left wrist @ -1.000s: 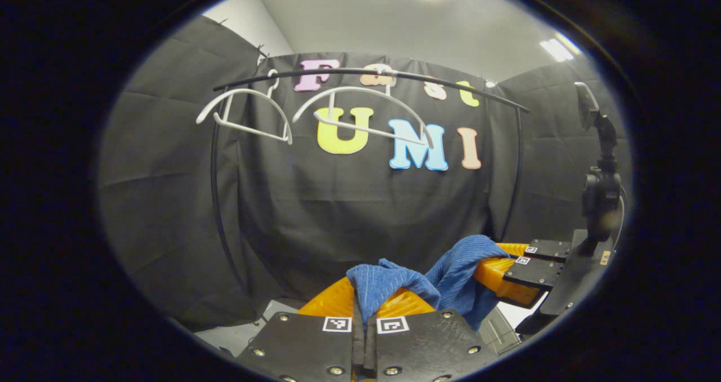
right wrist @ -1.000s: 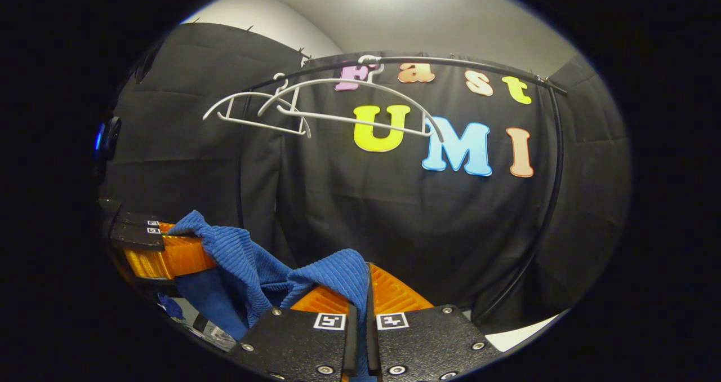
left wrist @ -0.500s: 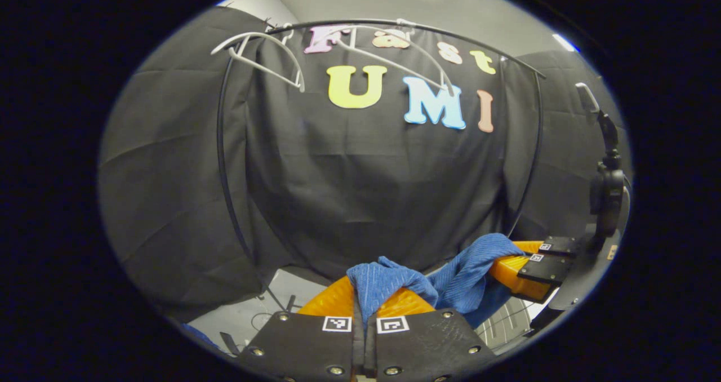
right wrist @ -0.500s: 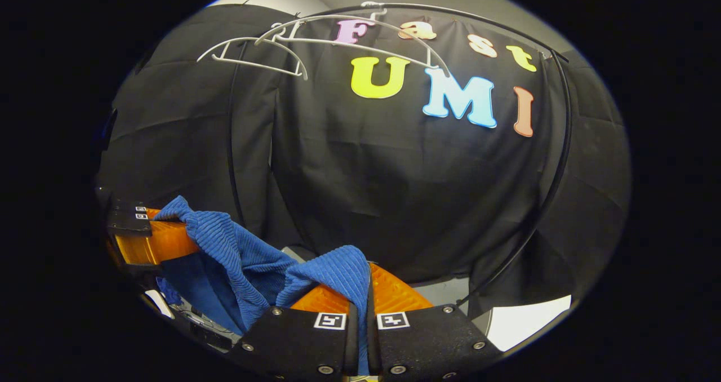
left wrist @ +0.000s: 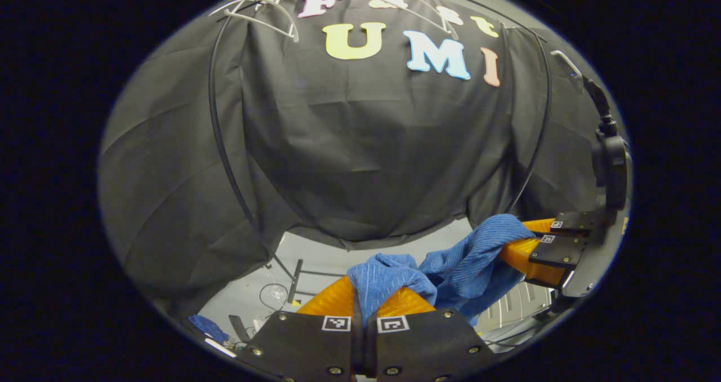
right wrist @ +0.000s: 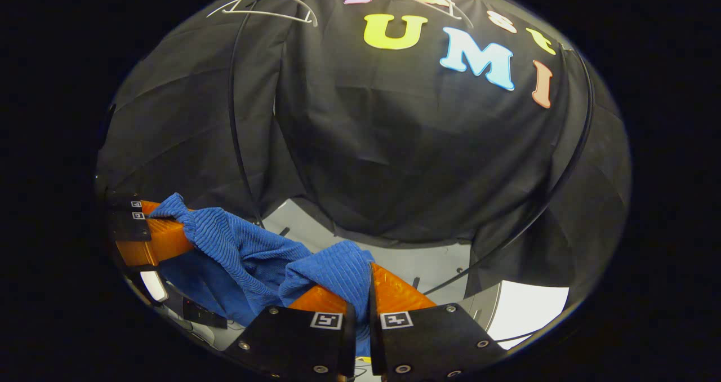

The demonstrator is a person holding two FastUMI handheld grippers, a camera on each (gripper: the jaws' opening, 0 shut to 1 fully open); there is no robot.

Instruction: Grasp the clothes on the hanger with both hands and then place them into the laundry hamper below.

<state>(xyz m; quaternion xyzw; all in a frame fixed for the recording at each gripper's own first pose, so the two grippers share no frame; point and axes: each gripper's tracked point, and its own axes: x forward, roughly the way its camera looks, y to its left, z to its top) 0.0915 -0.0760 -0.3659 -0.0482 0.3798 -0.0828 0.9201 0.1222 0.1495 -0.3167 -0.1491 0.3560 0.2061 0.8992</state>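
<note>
White plastic hangers [left wrist: 259,13]: two | black curved metal rail [left wrist: 217,117]: one | blue ribbed cloth garment [left wrist: 450,263]: one | orange-fingered grippers [left wrist: 360,297]: two

A blue ribbed cloth garment [left wrist: 450,266] stretches between the left gripper [left wrist: 364,297] and right gripper [right wrist: 358,292] (each pinching one end); white plastic hangers [left wrist: 256,10] hang on the black metal rail [left wrist: 217,128] above.

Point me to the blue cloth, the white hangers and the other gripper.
blue cloth [left wrist: 388,278], left gripper view, bunched fold above the fingers.
white hangers [right wrist: 265,3], right gripper view, left hanger's arch.
right gripper [left wrist: 521,249], left gripper view, orange fingers.
</note>
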